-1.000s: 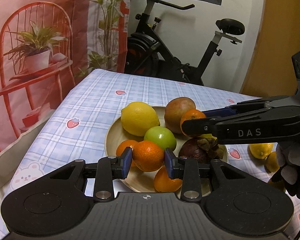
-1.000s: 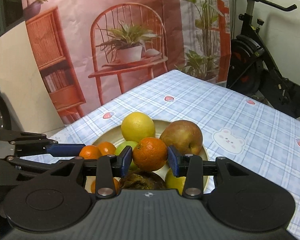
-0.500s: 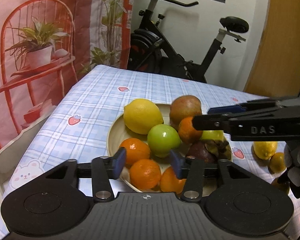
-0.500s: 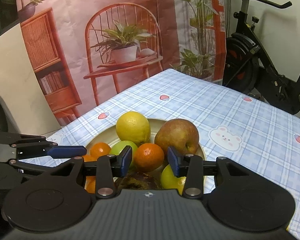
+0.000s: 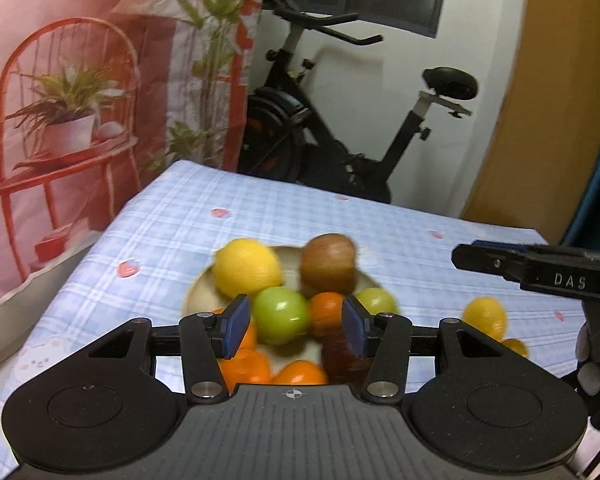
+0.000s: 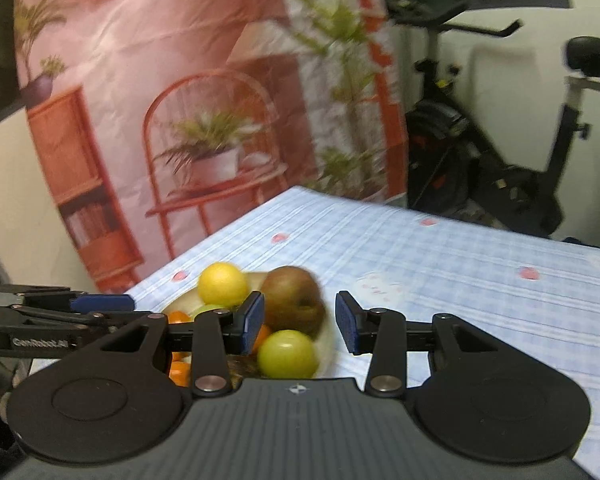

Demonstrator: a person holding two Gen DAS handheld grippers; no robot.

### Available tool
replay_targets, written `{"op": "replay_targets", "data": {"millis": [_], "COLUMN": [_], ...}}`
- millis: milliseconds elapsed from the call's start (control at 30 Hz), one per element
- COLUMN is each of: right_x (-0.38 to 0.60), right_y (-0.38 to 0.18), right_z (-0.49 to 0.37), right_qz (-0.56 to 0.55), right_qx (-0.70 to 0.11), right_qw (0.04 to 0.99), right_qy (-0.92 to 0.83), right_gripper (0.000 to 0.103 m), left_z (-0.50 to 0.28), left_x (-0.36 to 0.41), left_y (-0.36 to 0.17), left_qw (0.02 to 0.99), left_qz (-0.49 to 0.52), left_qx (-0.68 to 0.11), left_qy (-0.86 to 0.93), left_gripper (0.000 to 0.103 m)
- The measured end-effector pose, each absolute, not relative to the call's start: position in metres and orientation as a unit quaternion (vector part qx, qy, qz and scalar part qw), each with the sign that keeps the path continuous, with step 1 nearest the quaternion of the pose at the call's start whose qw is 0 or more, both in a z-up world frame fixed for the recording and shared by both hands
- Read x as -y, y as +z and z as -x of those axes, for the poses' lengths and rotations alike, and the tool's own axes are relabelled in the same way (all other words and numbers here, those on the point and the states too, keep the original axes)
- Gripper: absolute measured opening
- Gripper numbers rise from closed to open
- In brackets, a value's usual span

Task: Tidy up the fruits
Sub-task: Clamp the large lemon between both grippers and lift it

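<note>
Left wrist view: left tool [image 5: 294,326] parted, empty, above plate [image 5: 198,294] of fruit; right tool [image 6: 300,322] likewise parted, empty.

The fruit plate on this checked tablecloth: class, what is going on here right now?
A person holds a two-finger gripper in each hand over a plate piled with fruit: a lemon, a reddish apple, green apples and oranges. The left gripper and right gripper both have open jaws with nothing held. A few small yellow fruits lie loose on the tablecloth beside the plate, so the sorting looks unfinished.
</note>
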State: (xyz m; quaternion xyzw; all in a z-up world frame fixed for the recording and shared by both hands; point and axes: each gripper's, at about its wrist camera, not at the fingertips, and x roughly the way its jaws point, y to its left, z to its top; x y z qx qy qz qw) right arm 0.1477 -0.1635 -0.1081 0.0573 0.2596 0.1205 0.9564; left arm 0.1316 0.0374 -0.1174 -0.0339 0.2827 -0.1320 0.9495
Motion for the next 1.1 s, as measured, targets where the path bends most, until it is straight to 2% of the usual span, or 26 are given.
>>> {"op": "replay_targets", "data": {"millis": [267,533,700,767,800,867,1100], "right_x": [0.209,0.218,0.224,0.222,0.221,0.221,0.232], "right_y": [-0.12,-0.142,-0.15,-0.151,-0.153,-0.156,-0.171], "right_z": [-0.095,-0.065,-0.07,-0.077,-0.08,-0.087,-0.105], "right_qz": [-0.062,-0.04,-0.05,-0.039,-0.036,-0.035,-0.065], "right_qx": [-0.222,-0.219,-0.227,-0.235,-0.238,-0.242,-0.269], "right_qw": [0.972,0.974,0.972,0.969,0.969,0.967,0.957], "right_qy": [0.045,0.033,0.044,0.057,0.063,0.071,0.086], "right_gripper": [0.044,0.052,0.065,0.076,0.077,0.077,0.078], "left_z": [-0.13,-0.14,-0.149,-0.156,-0.16,-0.166,-0.177], "left_x": [0.001,0.039,0.054,0.058,0.059,0.063,0.09], "left_y": [-0.113,-0.121,-0.125,-0.126,-0.126,-0.126,-0.133], "left_qw": [0.941,0.926,0.915,0.911,0.91,0.907,0.898], "left_qz": [0.029,0.021,0.022,0.034,0.04,0.052,0.04], "left_qx": [-0.288,-0.314,-0.334,-0.343,-0.347,-0.351,-0.361], "left_qy": [-0.173,-0.206,-0.223,-0.224,-0.225,-0.228,-0.247], "left_gripper": [0.053,0.053,0.055,0.057,0.062,0.065,0.065]}}
